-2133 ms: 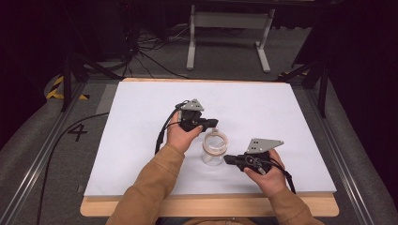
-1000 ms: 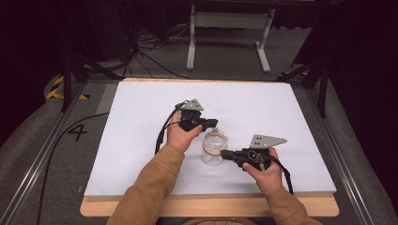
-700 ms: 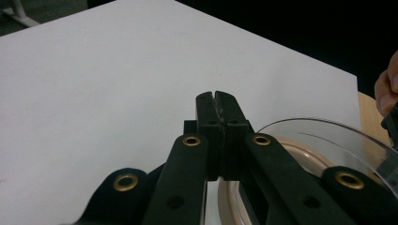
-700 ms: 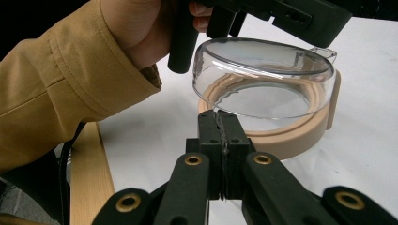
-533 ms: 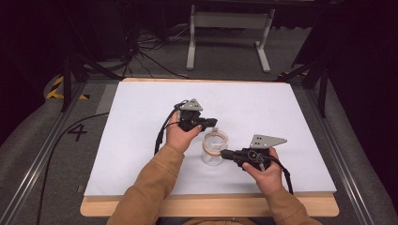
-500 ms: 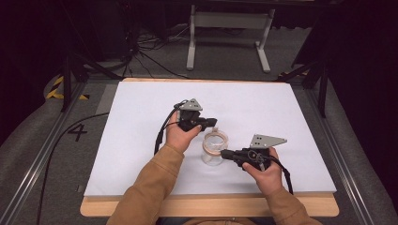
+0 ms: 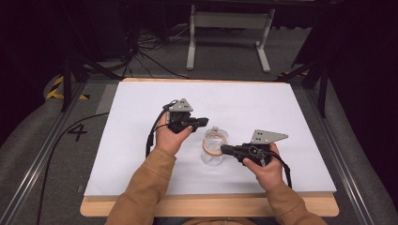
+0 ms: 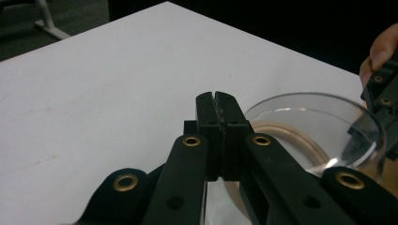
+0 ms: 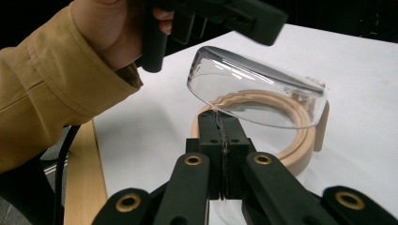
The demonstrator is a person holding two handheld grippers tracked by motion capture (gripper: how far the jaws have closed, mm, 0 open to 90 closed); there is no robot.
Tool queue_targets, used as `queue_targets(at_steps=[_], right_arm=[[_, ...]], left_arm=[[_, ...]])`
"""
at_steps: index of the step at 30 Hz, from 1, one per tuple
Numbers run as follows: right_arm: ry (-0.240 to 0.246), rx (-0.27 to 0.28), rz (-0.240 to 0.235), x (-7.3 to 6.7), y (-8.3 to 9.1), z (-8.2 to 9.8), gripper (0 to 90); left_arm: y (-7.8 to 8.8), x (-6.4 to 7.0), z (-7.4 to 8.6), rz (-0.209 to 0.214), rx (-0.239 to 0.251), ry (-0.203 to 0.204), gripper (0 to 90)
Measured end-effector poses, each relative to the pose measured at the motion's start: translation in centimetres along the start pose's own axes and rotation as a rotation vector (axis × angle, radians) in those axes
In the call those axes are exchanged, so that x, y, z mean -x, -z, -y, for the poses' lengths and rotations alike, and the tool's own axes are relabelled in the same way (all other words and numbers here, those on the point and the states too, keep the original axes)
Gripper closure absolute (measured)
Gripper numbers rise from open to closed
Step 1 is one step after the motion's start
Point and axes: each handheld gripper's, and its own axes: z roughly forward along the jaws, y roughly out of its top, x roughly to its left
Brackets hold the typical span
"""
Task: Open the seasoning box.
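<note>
A small clear glass jar [image 7: 212, 157] stands in the middle of the white table [image 7: 131, 140], with a beige rubber ring [image 9: 292, 151] on its rim. Its clear glass lid [image 9: 253, 89] is tilted up over the ring. My right gripper [image 7: 222, 149] is shut, and its tips [image 9: 218, 116] are at the near edge of the ring, under the raised lid. My left gripper [image 7: 205, 122] is shut too and hovers just above and behind the jar. In the left gripper view the closed jaws [image 8: 216, 96] point past the lid [image 8: 324, 117], which lies to their right.
The white table top has open room on all sides of the jar. A wooden edge [image 7: 211, 206] runs along the near side. Black cables [image 7: 150, 138] trail from both grippers. A metal stand [image 7: 230, 33] is on the floor beyond the table.
My right gripper has slid left until its tips reach the jar's rim. The left gripper has stayed in place above the jar.
</note>
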Motion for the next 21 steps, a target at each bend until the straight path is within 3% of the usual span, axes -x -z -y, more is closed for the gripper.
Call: queue_targets(at_steps=[7, 14, 21], right_arm=[[0.021, 0.023, -0.015, 0.9, -0.3, -1.2, 90.0], [0.044, 0.025, -0.014, 1.9, -0.5, -2.2, 90.0], [0.04, 0.037, -0.012, 3.1, -0.5, -2.8, 90.0]], left_arm=[[2.5, -0.2, 1.3, -0.051, -0.01, 0.009, 90.0], [5.1, -0.5, 2.6, -0.104, -0.002, 0.047, 89.8], [6.6, -0.9, 3.7, -0.141, -0.023, 0.064, 89.7]])
